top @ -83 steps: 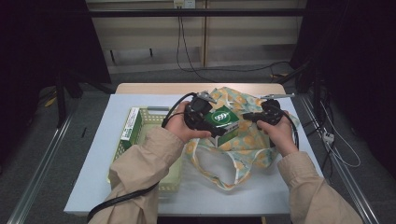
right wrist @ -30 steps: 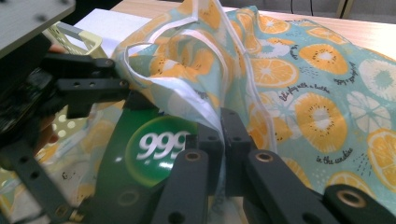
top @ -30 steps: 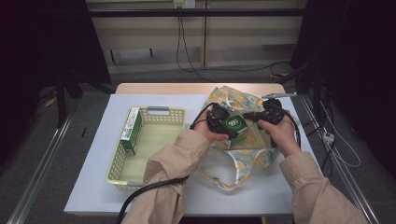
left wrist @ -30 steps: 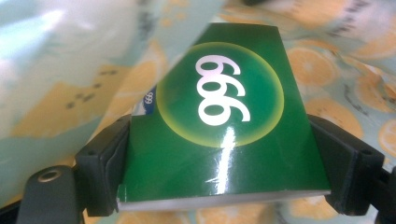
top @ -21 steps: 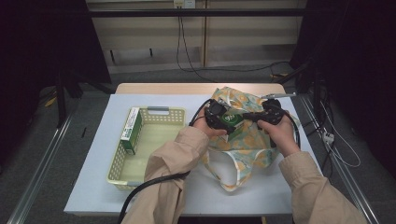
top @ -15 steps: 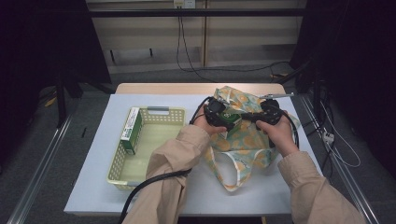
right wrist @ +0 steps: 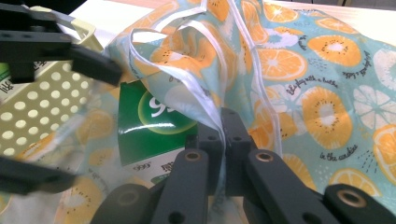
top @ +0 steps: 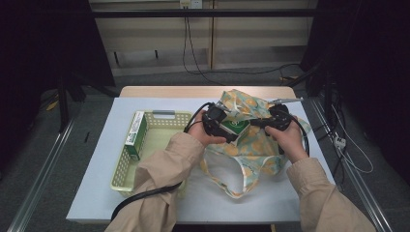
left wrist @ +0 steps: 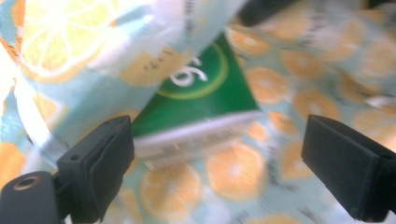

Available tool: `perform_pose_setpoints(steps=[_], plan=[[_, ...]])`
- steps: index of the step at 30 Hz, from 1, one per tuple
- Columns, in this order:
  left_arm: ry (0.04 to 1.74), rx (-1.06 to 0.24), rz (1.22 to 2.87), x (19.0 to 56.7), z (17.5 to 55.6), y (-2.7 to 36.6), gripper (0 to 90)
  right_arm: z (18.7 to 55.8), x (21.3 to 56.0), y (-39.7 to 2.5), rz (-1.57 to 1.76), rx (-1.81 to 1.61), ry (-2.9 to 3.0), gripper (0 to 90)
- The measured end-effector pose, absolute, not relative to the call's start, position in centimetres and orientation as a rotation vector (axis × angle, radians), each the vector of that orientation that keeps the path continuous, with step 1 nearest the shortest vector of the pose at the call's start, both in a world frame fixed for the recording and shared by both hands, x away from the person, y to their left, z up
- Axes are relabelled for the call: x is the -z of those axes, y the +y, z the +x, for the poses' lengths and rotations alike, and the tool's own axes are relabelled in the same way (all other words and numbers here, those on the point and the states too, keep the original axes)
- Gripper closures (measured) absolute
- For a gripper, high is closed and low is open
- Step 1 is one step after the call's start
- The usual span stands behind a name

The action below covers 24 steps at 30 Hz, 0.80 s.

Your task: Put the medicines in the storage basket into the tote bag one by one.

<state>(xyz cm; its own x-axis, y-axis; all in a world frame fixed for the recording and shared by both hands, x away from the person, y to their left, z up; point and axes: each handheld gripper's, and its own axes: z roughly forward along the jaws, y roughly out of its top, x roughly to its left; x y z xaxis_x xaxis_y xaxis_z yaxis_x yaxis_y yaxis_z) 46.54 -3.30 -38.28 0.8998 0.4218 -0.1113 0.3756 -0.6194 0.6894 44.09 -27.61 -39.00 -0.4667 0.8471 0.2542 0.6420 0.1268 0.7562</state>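
My right hand-held gripper [right wrist: 225, 140] is closed on the white-trimmed rim of the fruit-print bag [top: 251, 145] to keep its mouth lifted, so the green box [left wrist: 196, 100] rests just inside. My left hand-held gripper [left wrist: 215, 154] stands wide open around the box. The basket [top: 126, 169] is beside on the surface [top: 270, 203], which has free room in front.

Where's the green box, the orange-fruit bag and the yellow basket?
green cardboard box [left wrist: 196, 100]: left gripper view, on its green printed face.
blue cloth bag with orange-slice print [right wrist: 322, 112]: right gripper view, on a printed orange slice.
pale yellow plastic basket [top: 157, 114]: high view, on its far rim.
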Motion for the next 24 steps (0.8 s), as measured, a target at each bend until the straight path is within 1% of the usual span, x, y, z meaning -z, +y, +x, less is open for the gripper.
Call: perform_pose_setpoints(steps=[2,6,13,17,24], plan=[[0.538,-0.075,2.319,37.9,45.9,-2.7,9.7,44.0,39.1,-27.5,1.463,-1.251,2.169,89.0],[0.526,-0.057,2.293,37.1,45.0,-1.4,9.8,43.9,39.1,-27.5,1.464,-1.25,2.173,89.1],[0.507,-0.078,2.273,35.1,43.9,1.1,9.7,43.5,39.0,-27.2,1.451,-1.243,2.179,89.0],[0.522,-0.094,2.251,34.5,43.7,2.9,9.9,43.3,38.9,-27.1,1.441,-1.244,2.184,89.0],[0.564,-0.073,2.213,34.2,43.4,5.9,10.1,43.1,38.8,-27.2,1.435,-1.237,2.187,89.1]])
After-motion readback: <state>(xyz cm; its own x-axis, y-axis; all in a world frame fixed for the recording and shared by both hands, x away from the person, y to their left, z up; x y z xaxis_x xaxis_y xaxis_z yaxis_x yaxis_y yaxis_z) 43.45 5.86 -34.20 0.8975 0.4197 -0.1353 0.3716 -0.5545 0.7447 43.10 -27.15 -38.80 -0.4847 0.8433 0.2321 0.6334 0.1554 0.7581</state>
